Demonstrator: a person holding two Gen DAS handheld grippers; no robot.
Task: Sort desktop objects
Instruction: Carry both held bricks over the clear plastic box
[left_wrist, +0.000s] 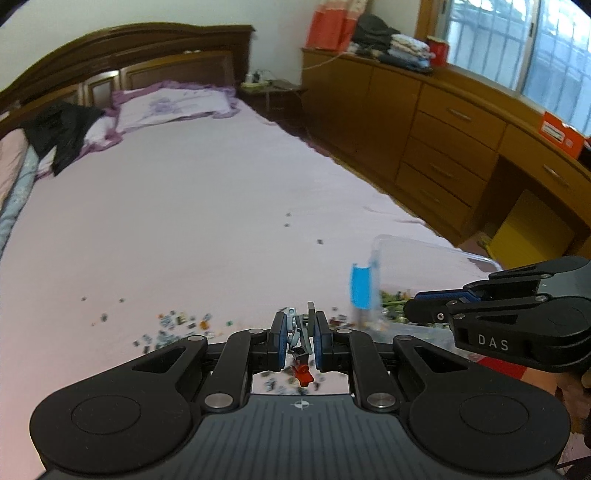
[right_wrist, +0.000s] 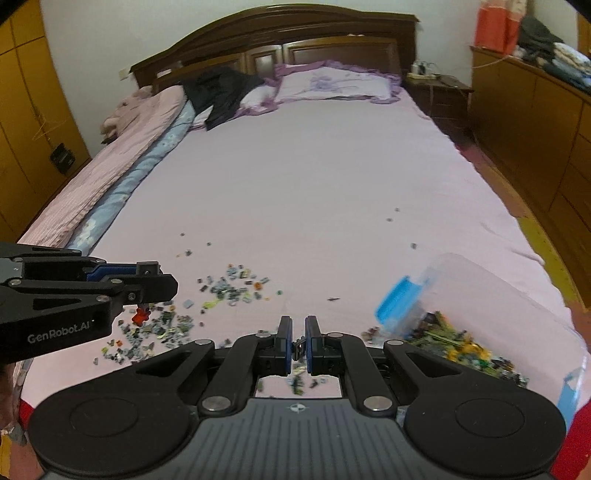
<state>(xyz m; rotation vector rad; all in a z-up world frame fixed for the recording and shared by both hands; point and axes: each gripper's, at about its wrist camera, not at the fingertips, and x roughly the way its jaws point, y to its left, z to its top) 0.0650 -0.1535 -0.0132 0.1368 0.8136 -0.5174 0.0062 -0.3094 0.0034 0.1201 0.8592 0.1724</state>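
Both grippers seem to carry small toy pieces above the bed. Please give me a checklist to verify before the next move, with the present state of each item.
1. Left gripper shut on the grey brick assembly with a red piece: ok.
2. Right gripper shut on a small dark piece: ok, but the piece is too small to identify.
3. Clear plastic box with blue latch within view and open: ok; it lies tilted on the pink bedsheet, bricks inside.
4. The two grippers apart from each other: ok.
5. Loose small bricks remaining on the sheet: not ok, many remain.
6. Grip firmness: cannot tell.
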